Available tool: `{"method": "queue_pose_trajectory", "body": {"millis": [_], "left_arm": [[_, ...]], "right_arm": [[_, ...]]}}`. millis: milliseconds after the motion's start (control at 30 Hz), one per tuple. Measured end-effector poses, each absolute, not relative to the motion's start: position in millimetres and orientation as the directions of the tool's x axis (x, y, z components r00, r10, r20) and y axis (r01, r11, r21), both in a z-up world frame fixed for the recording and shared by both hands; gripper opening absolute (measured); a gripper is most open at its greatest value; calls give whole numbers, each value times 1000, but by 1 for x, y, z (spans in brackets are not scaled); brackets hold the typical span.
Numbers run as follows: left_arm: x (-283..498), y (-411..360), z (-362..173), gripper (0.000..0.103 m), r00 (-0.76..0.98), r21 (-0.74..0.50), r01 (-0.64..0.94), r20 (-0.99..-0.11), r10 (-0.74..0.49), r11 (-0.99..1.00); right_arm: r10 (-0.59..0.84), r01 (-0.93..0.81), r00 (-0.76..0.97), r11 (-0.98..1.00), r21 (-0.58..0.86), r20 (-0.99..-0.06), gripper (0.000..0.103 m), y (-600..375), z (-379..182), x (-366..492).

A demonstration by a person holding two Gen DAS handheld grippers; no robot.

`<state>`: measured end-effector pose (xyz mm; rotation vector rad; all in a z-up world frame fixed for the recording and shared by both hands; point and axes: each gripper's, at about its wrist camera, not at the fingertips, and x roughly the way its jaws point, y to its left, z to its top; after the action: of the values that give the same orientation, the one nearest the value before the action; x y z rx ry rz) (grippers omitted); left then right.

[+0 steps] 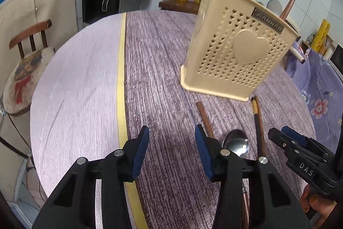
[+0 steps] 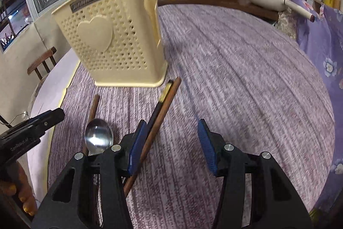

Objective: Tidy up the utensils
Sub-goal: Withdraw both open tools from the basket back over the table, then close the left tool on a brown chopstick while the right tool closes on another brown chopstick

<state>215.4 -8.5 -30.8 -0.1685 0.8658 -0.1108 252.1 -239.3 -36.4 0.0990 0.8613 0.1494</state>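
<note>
Both grippers, left (image 1: 171, 150) and right (image 2: 171, 144), gape empty; spoon (image 2: 99, 136) and chopsticks (image 2: 159, 109) lie at holder's (image 2: 111, 35) six o'clock, awaiting pickup.

Spoon (image 1: 235, 143): handle hidden behind the left tongs' (image 1: 171, 141) own finger; bowl only visible. Brown chopstick (image 2: 154, 128) lower end passes under the right tongs (image 2: 171, 138). Holder (image 2: 115, 35) interior not visible. Holder label (image 1: 268, 16) lettering reads upside down, not legible for certain.
</note>
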Motion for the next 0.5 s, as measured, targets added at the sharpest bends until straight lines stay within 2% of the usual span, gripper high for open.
{"method": "queue_pose_trajectory", "body": {"millis": [400,500], "left_arm": [[207,-12,-34,44,637,-194,47,-750,-179,980],[205,-12,-36,44,634,-192,52,-752,-181,980]], "right_arm": [[129,-78,616,992,102,-777,50,-233,-48,250],[116,-87,607,993,79,-786,45,-235,-47,250]]}}
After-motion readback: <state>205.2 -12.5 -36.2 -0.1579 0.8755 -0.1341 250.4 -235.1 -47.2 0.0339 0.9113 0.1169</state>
